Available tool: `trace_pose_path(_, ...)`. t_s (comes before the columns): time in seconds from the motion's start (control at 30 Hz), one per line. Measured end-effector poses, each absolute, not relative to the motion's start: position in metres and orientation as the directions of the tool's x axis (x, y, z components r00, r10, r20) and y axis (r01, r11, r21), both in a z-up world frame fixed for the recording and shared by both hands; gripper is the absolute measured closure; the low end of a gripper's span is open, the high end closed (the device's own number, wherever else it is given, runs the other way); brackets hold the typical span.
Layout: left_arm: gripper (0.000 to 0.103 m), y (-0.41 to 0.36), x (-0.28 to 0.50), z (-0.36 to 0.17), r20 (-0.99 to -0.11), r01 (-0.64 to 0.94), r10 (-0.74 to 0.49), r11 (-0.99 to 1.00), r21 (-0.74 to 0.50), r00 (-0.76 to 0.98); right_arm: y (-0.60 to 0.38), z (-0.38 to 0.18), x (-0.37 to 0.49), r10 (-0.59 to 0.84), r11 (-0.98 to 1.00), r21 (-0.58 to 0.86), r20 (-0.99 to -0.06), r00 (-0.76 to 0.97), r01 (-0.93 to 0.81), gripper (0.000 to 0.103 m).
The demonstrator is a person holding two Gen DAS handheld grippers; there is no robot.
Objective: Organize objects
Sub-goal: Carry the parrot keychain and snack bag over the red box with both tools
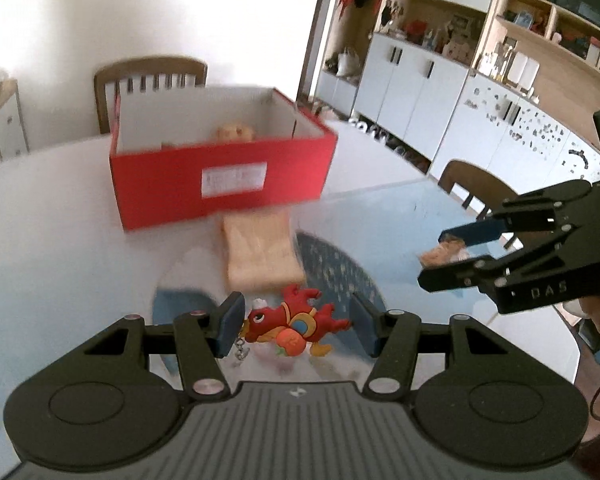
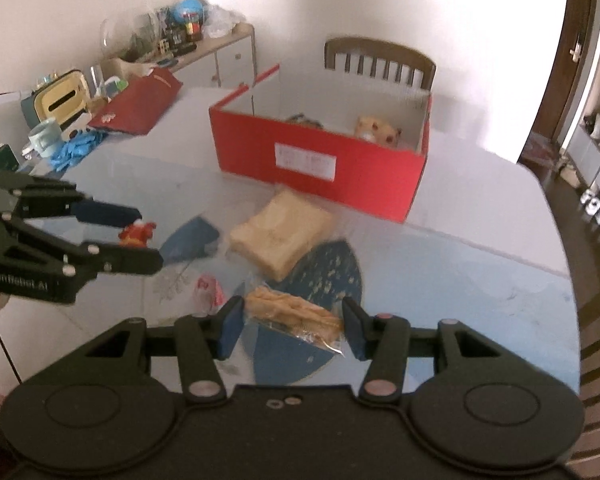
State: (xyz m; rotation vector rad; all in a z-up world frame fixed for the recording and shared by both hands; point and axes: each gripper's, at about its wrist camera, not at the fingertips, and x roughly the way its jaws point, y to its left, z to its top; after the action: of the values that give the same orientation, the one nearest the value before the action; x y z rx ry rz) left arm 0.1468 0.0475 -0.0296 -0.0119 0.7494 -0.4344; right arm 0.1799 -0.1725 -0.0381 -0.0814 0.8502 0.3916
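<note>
My left gripper [image 1: 298, 328] is shut on a red toy figure with a keychain [image 1: 296, 326] and holds it above the table; it also shows in the right wrist view [image 2: 138, 234]. My right gripper [image 2: 293, 322] is shut on a wrapped yellow snack packet [image 2: 296, 312], also seen in the left wrist view [image 1: 444, 254]. An open red box [image 1: 220, 184] stands ahead on the table with a plush toy [image 2: 378, 128] inside. A tan bread-like block [image 2: 280, 232] lies in front of the box.
The glass-topped table [image 2: 460, 264] has blue patterns. At its far left lie a red box lid [image 2: 140, 100], blue gloves [image 2: 74, 152], a mug [image 2: 44, 138] and a tissue box [image 2: 62, 98]. Chairs [image 1: 148, 80] stand around. A small pink wrapper [image 2: 208, 286] lies nearby.
</note>
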Motion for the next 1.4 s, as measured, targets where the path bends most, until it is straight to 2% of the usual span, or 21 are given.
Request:
trace_pose_path(0.33, 0.046, 0.05, 0.19, 0.025, -0.587, 0.41, -0.39, 0.906, -0.106, 0.71, -0.183, 0.002, 0.217, 0.308, 0.926, 0.065, -0.7, 0.644, -0.372, 0.052)
trace_pose_path(0.47, 0.046, 0.054, 0.214, 0.041, -0.569, 0.405, -0.405, 0.904, -0.133, 0.716, -0.184, 0.011, 0.237, 0.303, 0.93, 0.065, -0.694, 0.653, -0.362, 0.052)
trace_pose_path(0.73, 0.046, 0.049, 0.265, 0.068, -0.546, 0.416, -0.39, 0.906, -0.083, 0.742, -0.176, 0.025, 0.286, 0.271, 0.94, 0.034, -0.68, 0.681, -0.339, 0.052)
trace_pose_path(1.1, 0.046, 0.039, 0.333, 0.069, -0.573, 0.406, -0.318, 0.914, 0.029, 0.756, -0.16, 0.023, 0.355, 0.238, 0.951, 0.013, -0.668, 0.705, -0.309, 0.052)
trace_pose_path(1.4, 0.046, 0.042, 0.383, 0.052, -0.608, 0.393, -0.264, 0.915, 0.087, 0.749, -0.144, -0.001, 0.4, 0.209, 0.959, 0.014, -0.708, 0.674, -0.283, 0.051)
